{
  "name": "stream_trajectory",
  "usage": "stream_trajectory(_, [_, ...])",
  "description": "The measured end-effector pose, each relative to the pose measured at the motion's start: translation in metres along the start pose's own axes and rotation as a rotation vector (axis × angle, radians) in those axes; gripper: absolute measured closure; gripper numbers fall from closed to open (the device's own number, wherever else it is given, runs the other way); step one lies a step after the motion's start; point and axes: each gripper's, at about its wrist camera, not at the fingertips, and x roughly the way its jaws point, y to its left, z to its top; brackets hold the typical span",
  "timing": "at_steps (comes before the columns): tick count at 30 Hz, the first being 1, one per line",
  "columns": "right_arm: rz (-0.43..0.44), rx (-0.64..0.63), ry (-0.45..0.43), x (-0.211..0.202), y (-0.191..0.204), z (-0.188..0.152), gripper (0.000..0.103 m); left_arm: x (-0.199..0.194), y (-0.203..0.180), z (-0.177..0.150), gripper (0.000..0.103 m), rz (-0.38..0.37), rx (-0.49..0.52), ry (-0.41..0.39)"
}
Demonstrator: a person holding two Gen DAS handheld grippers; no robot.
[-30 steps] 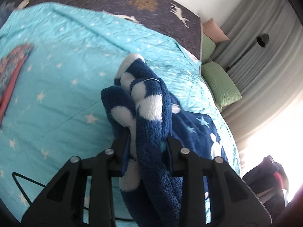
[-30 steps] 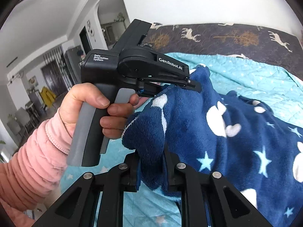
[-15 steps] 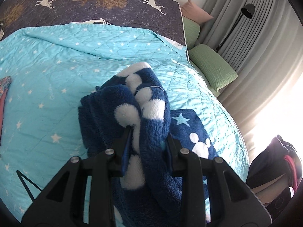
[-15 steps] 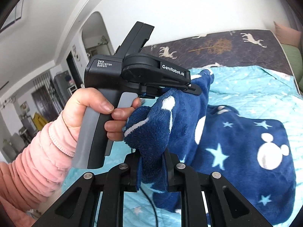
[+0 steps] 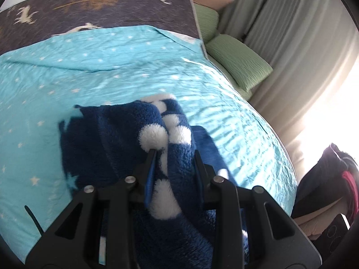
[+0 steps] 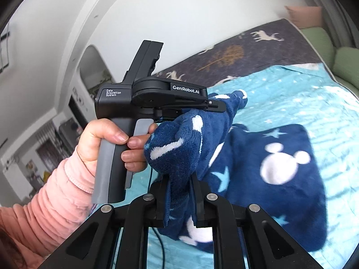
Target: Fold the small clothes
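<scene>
A navy fleece garment (image 6: pixel 280 168) with white mouse heads and pale stars hangs partly over the turquoise star quilt (image 5: pixel 112 67). My left gripper (image 5: pixel 175 157) is shut on a bunched edge of the garment (image 5: pixel 125 139) and holds it above the bed. My right gripper (image 6: pixel 179 181) is shut on another bunched edge, close beside the left gripper's black body (image 6: pixel 157 94), which a hand in a pink sleeve holds. The garment's lower part lies spread on the quilt to the right.
A dark headboard cover with deer (image 5: pixel 101 2) runs along the far side of the bed. Green cushions (image 5: pixel 237 60) and grey curtains (image 5: pixel 291 33) stand to the right. Dark bags (image 5: pixel 325 183) sit by the bed's right edge.
Both grippers have lifted and tilted with the garment held. More of the garment has settled flat on the quilt, and the view has swung toward the headboard.
</scene>
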Motion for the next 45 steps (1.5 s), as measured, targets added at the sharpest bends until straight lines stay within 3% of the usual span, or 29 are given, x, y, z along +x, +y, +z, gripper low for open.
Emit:
stream_trajectory(3, [-0.028,0.046,-0.006,-0.012,-0.022,-0.007,0.09,0.026,-0.016,-0.004,0.071,-0.041,0.034,0.03])
stream_trajectory(6, [-0.046,0.157,0.05,-0.013,-0.055,-0.021,0.09,0.057,-0.018,-0.018,0.074,-0.091,0.022,0.081])
stream_trajectory(8, [-0.032,0.234,0.105,-0.011,-0.073,-0.035,0.088,0.065,-0.021,-0.024,0.074,-0.114,0.02,0.07])
stream_trajectory(11, [-0.039,0.297,0.15,-0.011,-0.086,-0.052,0.076,0.067,-0.024,-0.031,0.072,-0.116,0.062,0.035])
stream_trajectory(13, [-0.032,0.315,0.144,-0.014,-0.088,-0.054,0.046,0.065,-0.027,-0.034,0.068,-0.123,0.081,0.031])
stream_trajectory(15, [0.011,0.345,0.116,-0.017,-0.09,-0.052,0.035,0.062,-0.028,-0.034,0.058,-0.139,0.094,0.029])
stream_trajectory(19, [0.058,0.408,0.123,-0.004,-0.092,-0.043,0.026,0.064,-0.035,-0.033,0.048,-0.131,0.121,0.033])
stream_trajectory(23, [0.071,0.418,0.154,0.018,-0.088,-0.041,0.026,0.059,-0.045,-0.03,0.04,-0.067,0.158,0.041])
stream_trajectory(26, [0.063,0.433,0.155,0.026,-0.089,-0.039,0.026,0.049,-0.052,-0.027,0.039,0.017,0.199,0.064])
stream_trajectory(28, [0.068,0.442,0.158,0.032,-0.09,-0.037,0.026,0.041,-0.055,-0.025,0.03,0.097,0.243,0.061])
stream_trajectory(29, [0.068,0.443,0.161,0.034,-0.09,-0.036,0.027,0.034,-0.057,-0.024,0.02,0.159,0.277,0.037])
stream_trajectory(30, [0.07,0.442,0.158,0.035,-0.09,-0.035,0.029,0.031,-0.056,-0.023,0.016,0.188,0.294,0.018])
stream_trajectory(33, [0.089,0.436,0.146,0.039,-0.088,-0.031,0.042,0.021,-0.049,-0.018,0.015,0.288,0.301,-0.062])
stream_trajectory(35, [0.111,0.433,0.142,0.042,-0.084,-0.028,0.044,0.027,-0.037,-0.014,0.01,0.293,0.246,-0.032])
stream_trajectory(38, [0.128,0.422,0.13,0.039,-0.072,-0.024,0.043,0.049,-0.023,-0.013,0.01,0.264,0.174,0.079])
stream_trajectory(40, [0.145,0.425,0.125,0.041,-0.071,-0.021,0.027,0.06,-0.026,-0.014,0.006,0.289,0.184,0.102])
stream_trajectory(45, [0.192,0.499,0.142,0.05,-0.071,-0.019,0.022,0.081,-0.045,-0.01,0.002,0.349,0.243,0.189])
